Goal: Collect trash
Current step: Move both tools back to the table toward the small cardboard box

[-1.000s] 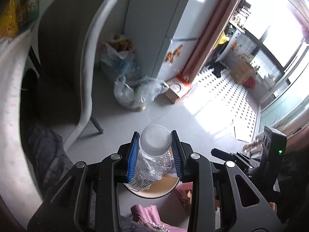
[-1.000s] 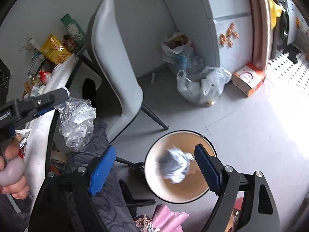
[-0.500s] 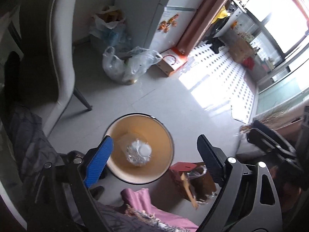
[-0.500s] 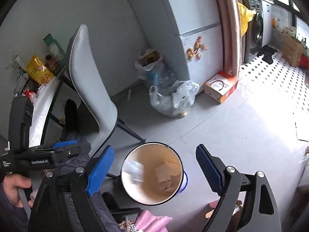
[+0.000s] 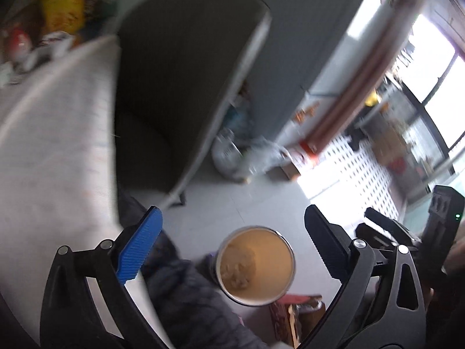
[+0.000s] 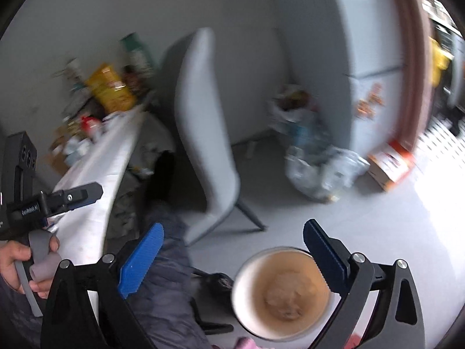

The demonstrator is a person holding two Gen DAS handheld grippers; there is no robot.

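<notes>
Grey chair (image 6: 209, 133) beside the white bench (image 6: 96, 174), cluttered at its far end. Filled plastic bags (image 6: 322, 171) on the floor against the fridge. Round trash bin (image 5: 257, 264) on the floor below, blurred trash (image 6: 286, 296) at its bottom. Left tongs (image 5: 232, 244) spread wide, empty, above the bin. Right tongs (image 6: 232, 256) likewise wide, holding nothing.

1. A grey chair (image 6: 203, 133) stands at 12 o'clock in the right wrist view, beside the worktop (image 6: 96, 171) at 9 o'clock.
2. A fridge (image 6: 372, 67) with magnets stands at 2 o'clock.
3. An orange-and-white box (image 6: 389, 168) lies on the floor (image 6: 377, 218) at 3 o'clock.
4. A yellow packet (image 6: 110, 90) sits on the worktop at 10 o'clock.
</notes>
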